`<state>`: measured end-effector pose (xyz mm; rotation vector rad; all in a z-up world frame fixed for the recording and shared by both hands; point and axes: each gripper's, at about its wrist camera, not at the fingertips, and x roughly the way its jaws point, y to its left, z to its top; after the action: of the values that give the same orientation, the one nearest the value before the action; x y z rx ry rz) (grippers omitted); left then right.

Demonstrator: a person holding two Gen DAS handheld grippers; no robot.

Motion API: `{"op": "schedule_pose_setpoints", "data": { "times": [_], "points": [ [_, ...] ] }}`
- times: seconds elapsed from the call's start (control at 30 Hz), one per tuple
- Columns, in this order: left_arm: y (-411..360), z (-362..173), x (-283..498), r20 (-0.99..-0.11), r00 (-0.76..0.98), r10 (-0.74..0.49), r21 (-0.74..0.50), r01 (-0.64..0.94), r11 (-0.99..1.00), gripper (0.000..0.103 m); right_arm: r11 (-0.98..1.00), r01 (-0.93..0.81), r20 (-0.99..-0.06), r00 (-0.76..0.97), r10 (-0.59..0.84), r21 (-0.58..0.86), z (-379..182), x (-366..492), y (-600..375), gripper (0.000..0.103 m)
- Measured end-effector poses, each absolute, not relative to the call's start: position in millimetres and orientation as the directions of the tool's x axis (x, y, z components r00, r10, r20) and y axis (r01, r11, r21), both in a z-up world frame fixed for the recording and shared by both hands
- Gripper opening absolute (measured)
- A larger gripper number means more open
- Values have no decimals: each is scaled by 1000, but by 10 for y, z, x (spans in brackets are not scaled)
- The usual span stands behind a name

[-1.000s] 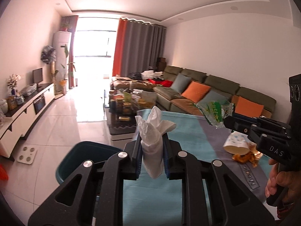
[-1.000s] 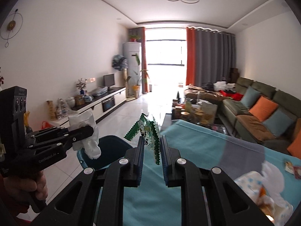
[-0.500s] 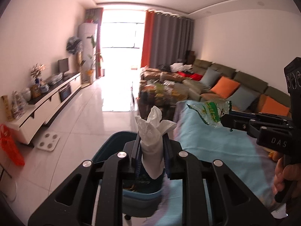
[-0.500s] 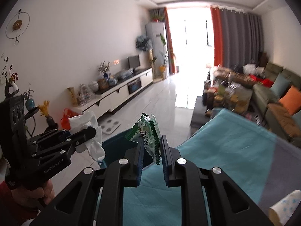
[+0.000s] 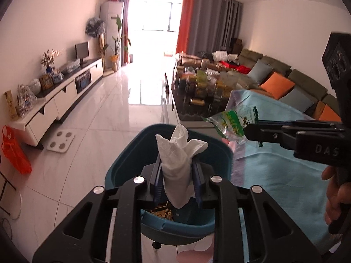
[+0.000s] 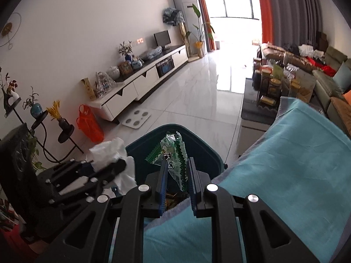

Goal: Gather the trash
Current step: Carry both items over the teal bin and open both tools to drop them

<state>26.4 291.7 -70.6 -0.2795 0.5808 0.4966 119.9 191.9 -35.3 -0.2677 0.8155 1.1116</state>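
A crumpled white tissue (image 5: 175,153) stands upright between the pads of my left gripper (image 5: 177,167), whose jaws are opening; the pads still seem to touch it. It hangs over the mouth of the dark teal bin (image 5: 131,164), where some scraps lie at the bottom. My right gripper (image 6: 177,164) is shut on a green snack wrapper (image 6: 173,151), also above the bin (image 6: 204,151), at the corner of the teal-clothed table (image 6: 285,175). In the right wrist view the left gripper (image 6: 105,168) and its tissue (image 6: 109,151) sit at the bin's left rim. The wrapper (image 5: 230,122) shows right of the tissue.
The table's cloth edge (image 5: 274,175) borders the bin on the right. Beyond it are a coffee table crowded with jars (image 5: 204,96) and a sofa (image 5: 285,81). On the left floor are an orange bag (image 5: 15,151), a white scale (image 5: 60,142), a TV cabinet (image 5: 54,105) and a plant stand (image 6: 43,127).
Both grippers swung left off the table and dipped down until they hang over the bin. The left pads stand slightly wider around the tissue; the right still grips the wrapper.
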Motion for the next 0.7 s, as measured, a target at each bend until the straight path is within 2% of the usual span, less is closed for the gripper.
{"op": "schedule_pose_setpoints", "data": {
  "times": [0.17, 0.23, 0.27, 0.33, 0.37, 0.43, 0.57, 0.63, 0.7],
  "points": [
    [3050, -859, 497, -606, 709, 362, -123, -532, 838, 30, 461, -859, -736, 163, 658, 222, -482, 1301, 2128, 19],
    [3083, -889, 565, -609, 706, 362, -121, -533, 837, 37, 459, -858, -743, 151, 653, 229, -519, 1333, 2189, 22],
    [3102, -893, 586, -606, 705, 367, -118, -536, 836, 39, 464, -856, -746, 152, 648, 229, -540, 1341, 2211, 28],
    [3110, -903, 645, -615, 696, 370, -114, -543, 832, 62, 471, -852, -743, 162, 650, 227, -550, 1348, 2212, 36],
    [3124, -907, 644, -612, 695, 379, -114, -551, 827, 64, 478, -847, -737, 166, 655, 234, -543, 1344, 2193, 41],
    [3139, -912, 633, -606, 700, 379, -124, -553, 824, 80, 485, -841, -726, 177, 664, 239, -516, 1354, 2154, 46],
    [3107, -923, 615, -600, 710, 369, -144, -549, 823, 97, 498, -832, -693, 209, 690, 246, -391, 1350, 1999, 54],
    [3097, -904, 614, -594, 702, 393, -127, -564, 816, 97, 503, -825, -679, 216, 702, 257, -351, 1381, 1931, 57],
    [3090, -876, 572, -591, 704, 394, -137, -569, 811, 98, 506, -816, -656, 223, 721, 278, -300, 1366, 1813, 64]
  ]
}}
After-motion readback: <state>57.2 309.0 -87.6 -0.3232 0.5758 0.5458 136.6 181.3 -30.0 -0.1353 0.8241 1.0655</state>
